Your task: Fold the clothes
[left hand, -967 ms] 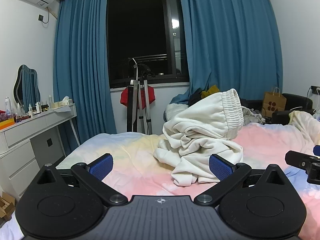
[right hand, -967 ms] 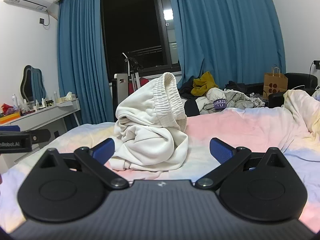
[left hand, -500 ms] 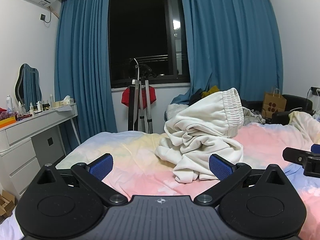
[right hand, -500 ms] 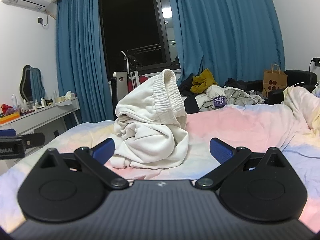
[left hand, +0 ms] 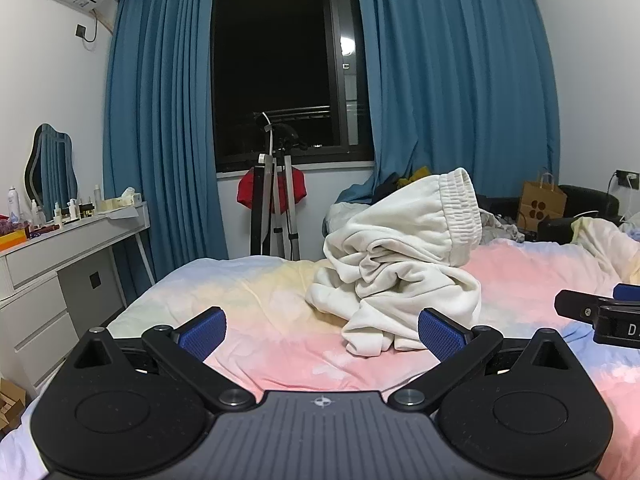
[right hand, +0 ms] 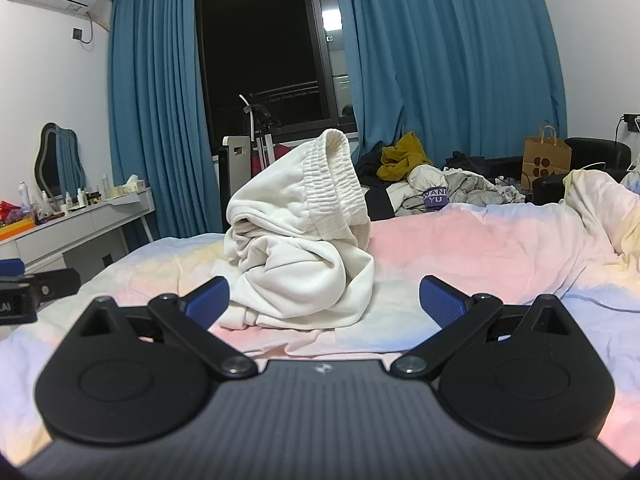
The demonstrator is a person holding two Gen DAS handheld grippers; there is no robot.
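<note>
A crumpled cream pair of sweatpants lies in a heap on the pastel bedspread, its ribbed elastic waistband standing up at the top. My left gripper hovers open just short of the heap, which sits ahead and to the right of it. In the right wrist view the same sweatpants lie ahead and slightly left of my right gripper, also open and holding nothing. The right gripper's tip shows at the right edge of the left view, and the left gripper's tip at the left edge of the right view.
A white dresser with bottles and a mirror stands left of the bed. A tripod with something red stands under the dark window. More clothes are piled beyond the bed's far side, by a paper bag and a black chair.
Both grippers have drifted a little lower and closer to the sweatpants. The heap itself has not moved, and both stay open.
</note>
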